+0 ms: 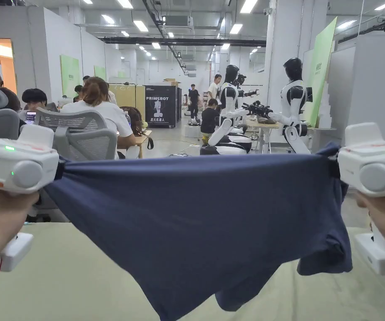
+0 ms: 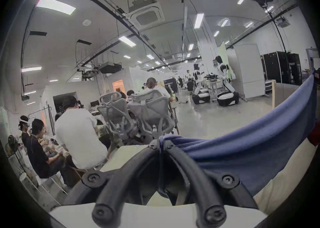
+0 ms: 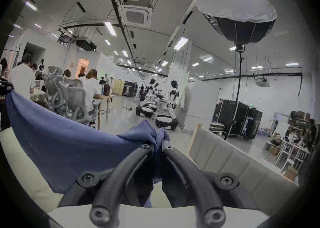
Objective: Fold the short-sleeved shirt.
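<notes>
we hold the navy shirt (image 1: 195, 217) stretched in the air above the pale table (image 1: 62, 284), our left gripper (image 2: 160, 143) and right gripper (image 3: 158, 142) each pinching one end.

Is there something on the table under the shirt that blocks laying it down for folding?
Nothing visible does. The shirt hangs stretched between the left gripper and right gripper, both shut on it; the table below looks bare.
</notes>
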Motion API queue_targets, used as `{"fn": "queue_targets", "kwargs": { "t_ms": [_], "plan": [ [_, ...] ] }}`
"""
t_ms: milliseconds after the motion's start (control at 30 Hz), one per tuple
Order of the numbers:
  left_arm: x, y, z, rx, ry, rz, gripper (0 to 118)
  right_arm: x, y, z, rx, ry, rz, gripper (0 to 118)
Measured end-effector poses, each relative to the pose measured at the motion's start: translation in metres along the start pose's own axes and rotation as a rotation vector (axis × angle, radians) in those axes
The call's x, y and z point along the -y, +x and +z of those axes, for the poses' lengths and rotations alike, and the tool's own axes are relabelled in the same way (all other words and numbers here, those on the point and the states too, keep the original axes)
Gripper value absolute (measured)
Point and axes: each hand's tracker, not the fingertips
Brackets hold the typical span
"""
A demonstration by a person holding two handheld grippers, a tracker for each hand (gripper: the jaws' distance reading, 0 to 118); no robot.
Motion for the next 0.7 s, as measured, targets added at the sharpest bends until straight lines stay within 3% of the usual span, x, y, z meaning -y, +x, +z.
{"fn": "queue_targets", "kwargs": {
  "t_ms": [233,367,500,700],
  "plan": [
    [0.101,0.041,-0.033,0.019,-0.153,-0.03,0,0.11,-0.03,-0.042,-0.018,-0.133,-0.03,7],
    [0.127,0.043,-0.023,0.055,-0.204,-0.028,0,0.142,-0.022,-0.049,-0.046,-0.222,-0.038,7],
    [0.142,0.038,0.015,0.1,-0.226,-0.011,0,0.162,-0.012,-0.012,-0.056,-0.236,-0.019,7],
    [0.206,0.025,0.11,0.182,-0.309,-0.004,0,0.233,0.005,0.074,-0.147,-0.327,0.029,7]
  ]
}}
